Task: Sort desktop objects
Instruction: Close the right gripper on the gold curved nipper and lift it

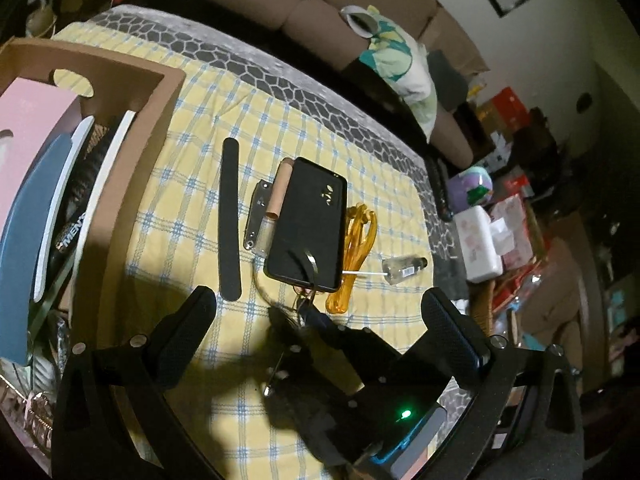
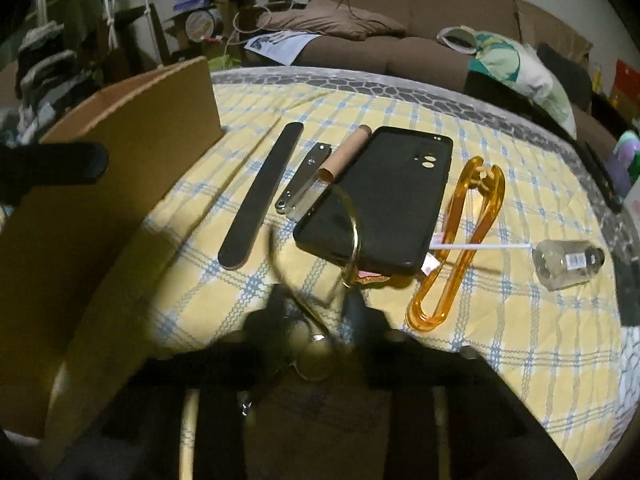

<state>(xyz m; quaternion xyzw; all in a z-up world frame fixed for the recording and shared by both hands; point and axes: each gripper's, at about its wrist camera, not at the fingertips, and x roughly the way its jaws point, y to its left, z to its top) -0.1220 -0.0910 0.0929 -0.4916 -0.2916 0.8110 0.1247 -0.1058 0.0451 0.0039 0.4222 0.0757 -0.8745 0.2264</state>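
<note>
Left wrist view, "MEN'S" on dark item (image 1: pixel 72 236) inside cardboard box (image 1: pixel 132 200)

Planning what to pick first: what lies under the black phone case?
The black phone case rests on a cardboard tube and a thin gold ring, with something pink at its near edge. The rest is covered.

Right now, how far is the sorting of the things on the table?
Done: the cardboard box already holds some things. In hand: the right gripper straddles the key ring; a firm grip is unclear. To do: nail file, phone, orange strap, small bottle lie on the cloth; the left gripper is open.
</note>
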